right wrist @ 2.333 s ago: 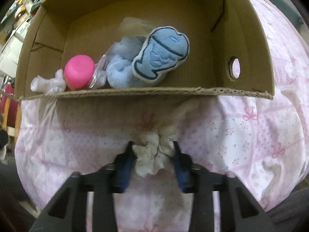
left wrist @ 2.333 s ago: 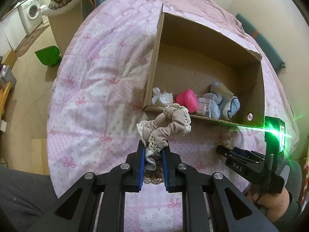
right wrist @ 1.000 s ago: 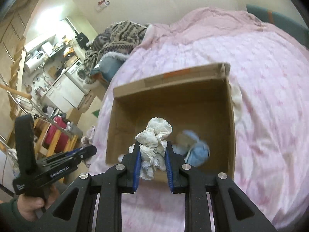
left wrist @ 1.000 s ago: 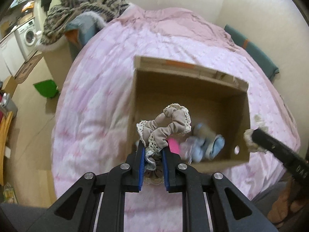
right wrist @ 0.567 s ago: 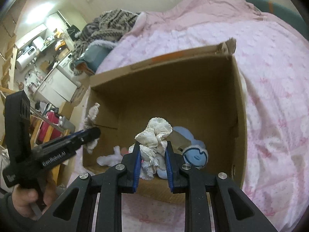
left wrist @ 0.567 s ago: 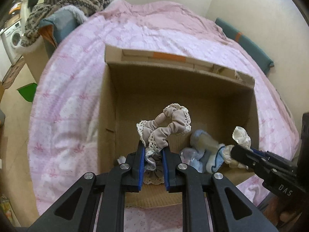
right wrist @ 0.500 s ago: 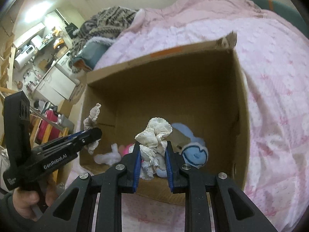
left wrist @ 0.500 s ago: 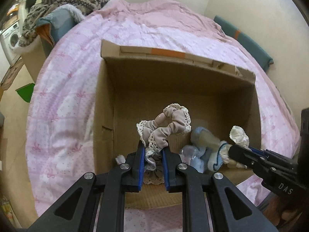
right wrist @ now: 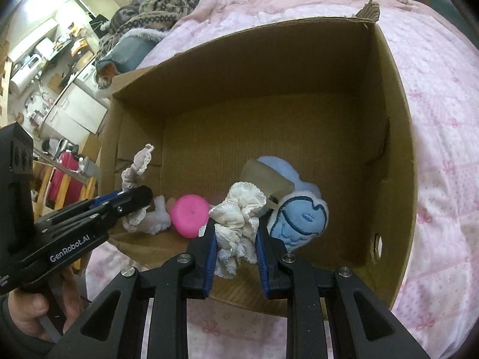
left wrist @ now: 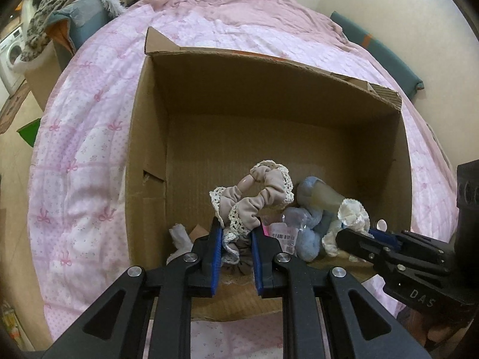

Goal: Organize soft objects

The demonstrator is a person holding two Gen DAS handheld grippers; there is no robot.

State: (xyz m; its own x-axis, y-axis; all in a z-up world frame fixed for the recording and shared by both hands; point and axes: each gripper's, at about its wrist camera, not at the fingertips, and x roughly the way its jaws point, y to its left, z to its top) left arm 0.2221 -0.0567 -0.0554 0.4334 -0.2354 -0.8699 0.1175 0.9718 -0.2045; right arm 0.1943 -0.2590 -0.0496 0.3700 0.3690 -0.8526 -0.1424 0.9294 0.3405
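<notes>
An open cardboard box sits on a pink bed. My left gripper is shut on a beige lace-trimmed scrunchie and hangs over the box's near left part. My right gripper is shut on a cream scrunchie, just above the near wall. In the left wrist view the right gripper enters from the right with the cream scrunchie. Inside the box lie a pink round toy, a blue plush, and a white cloth piece.
The pink bow-patterned quilt spreads around the box. A knitted blanket pile lies at the bed's far left end. Beyond the bed's left edge are the floor, a washing machine and a green bin.
Both grippers have sunk toward the box with their scrunchies; the box now fills more of each view. Neither grip has changed.
</notes>
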